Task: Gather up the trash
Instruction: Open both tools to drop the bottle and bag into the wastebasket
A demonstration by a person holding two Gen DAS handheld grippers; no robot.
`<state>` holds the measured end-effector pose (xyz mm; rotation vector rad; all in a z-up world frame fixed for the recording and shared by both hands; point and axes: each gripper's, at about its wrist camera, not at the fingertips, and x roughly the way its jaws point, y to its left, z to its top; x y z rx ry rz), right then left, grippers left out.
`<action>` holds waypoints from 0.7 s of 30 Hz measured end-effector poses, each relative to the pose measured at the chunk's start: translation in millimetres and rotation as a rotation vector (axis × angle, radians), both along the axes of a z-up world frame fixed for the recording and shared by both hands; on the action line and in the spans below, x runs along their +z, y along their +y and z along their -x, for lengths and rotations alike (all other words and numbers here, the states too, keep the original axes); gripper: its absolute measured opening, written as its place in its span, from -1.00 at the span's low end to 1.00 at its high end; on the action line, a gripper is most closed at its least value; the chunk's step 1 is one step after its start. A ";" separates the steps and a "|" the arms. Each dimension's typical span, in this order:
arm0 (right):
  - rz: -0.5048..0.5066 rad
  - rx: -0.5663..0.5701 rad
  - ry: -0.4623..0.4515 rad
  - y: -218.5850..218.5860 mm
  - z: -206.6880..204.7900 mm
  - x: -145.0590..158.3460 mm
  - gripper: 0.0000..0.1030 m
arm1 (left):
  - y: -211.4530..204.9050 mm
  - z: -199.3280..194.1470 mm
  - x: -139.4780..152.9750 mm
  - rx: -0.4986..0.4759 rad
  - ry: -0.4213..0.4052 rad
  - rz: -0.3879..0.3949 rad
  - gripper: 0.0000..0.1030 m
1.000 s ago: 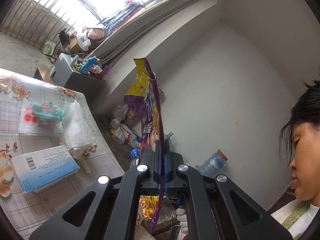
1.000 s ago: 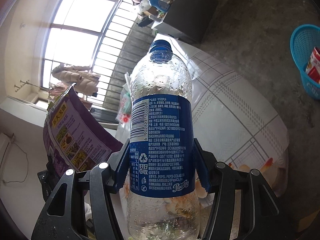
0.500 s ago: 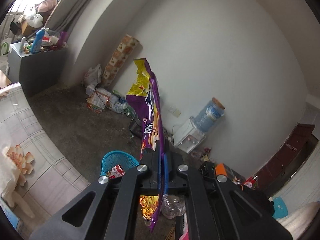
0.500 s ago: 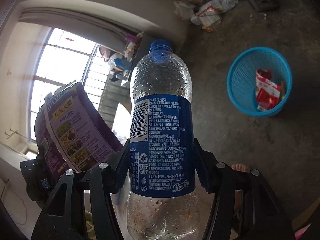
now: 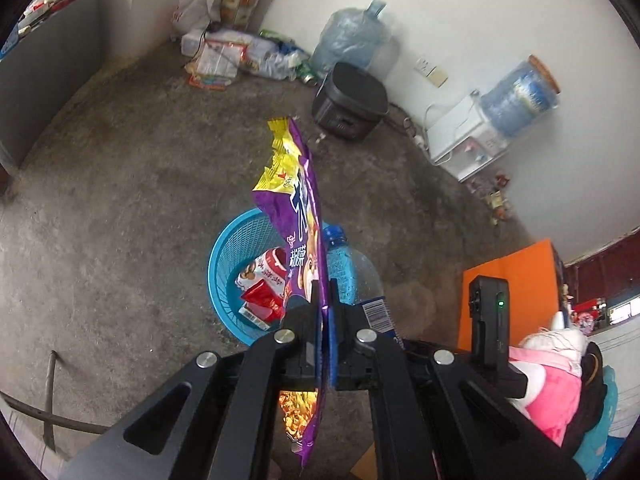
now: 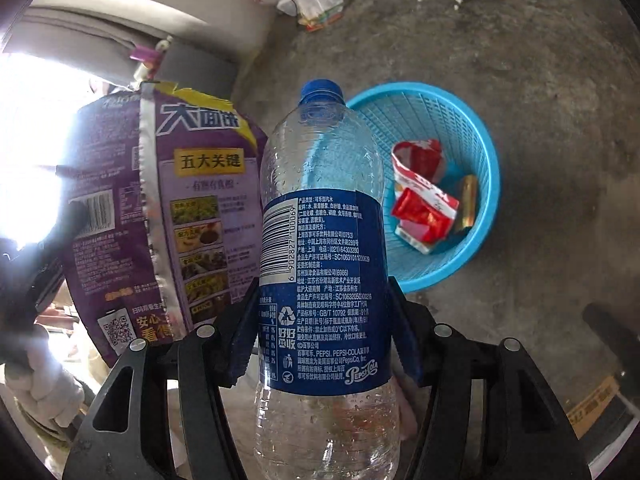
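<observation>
My left gripper (image 5: 325, 300) is shut on a purple snack bag (image 5: 298, 216), held edge-on above the floor; the bag also shows in the right wrist view (image 6: 168, 220). My right gripper (image 6: 320, 320) is shut on an empty clear Pepsi bottle (image 6: 322, 248) with a blue label and cap; the bottle also shows in the left wrist view (image 5: 352, 272). A blue mesh basket (image 5: 236, 248) stands on the floor below and ahead of both grippers, also in the right wrist view (image 6: 476, 140). It holds a red and white wrapper (image 6: 420, 204) and a gold wrapper (image 6: 466, 204).
Bare concrete floor surrounds the basket. A black cooker (image 5: 350, 102), a white water dispenser (image 5: 464, 136) with a blue jug, a large empty jug (image 5: 348, 38) and a pile of bags and papers (image 5: 224, 52) line the far wall. An orange board (image 5: 508, 288) stands at right.
Both grippers have swung away from the table and window and tilted down toward the floor. The blue basket now lies just ahead of them. The bag and bottle remain gripped.
</observation>
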<state>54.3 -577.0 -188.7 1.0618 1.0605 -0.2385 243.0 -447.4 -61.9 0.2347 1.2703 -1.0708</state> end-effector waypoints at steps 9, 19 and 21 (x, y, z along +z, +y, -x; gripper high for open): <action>0.058 0.135 0.142 -34.9 -62.1 -73.6 0.31 | -52.0 -13.6 -82.3 0.019 -0.006 -0.162 -0.25; 0.076 -0.038 0.028 -44.4 -22.6 -46.0 0.31 | -30.5 -18.3 -37.9 -0.001 -0.094 -0.107 -0.07; 0.080 -0.072 0.002 -45.9 -16.4 -34.7 0.31 | -17.5 -16.5 -19.9 -0.003 -0.106 -0.082 -0.03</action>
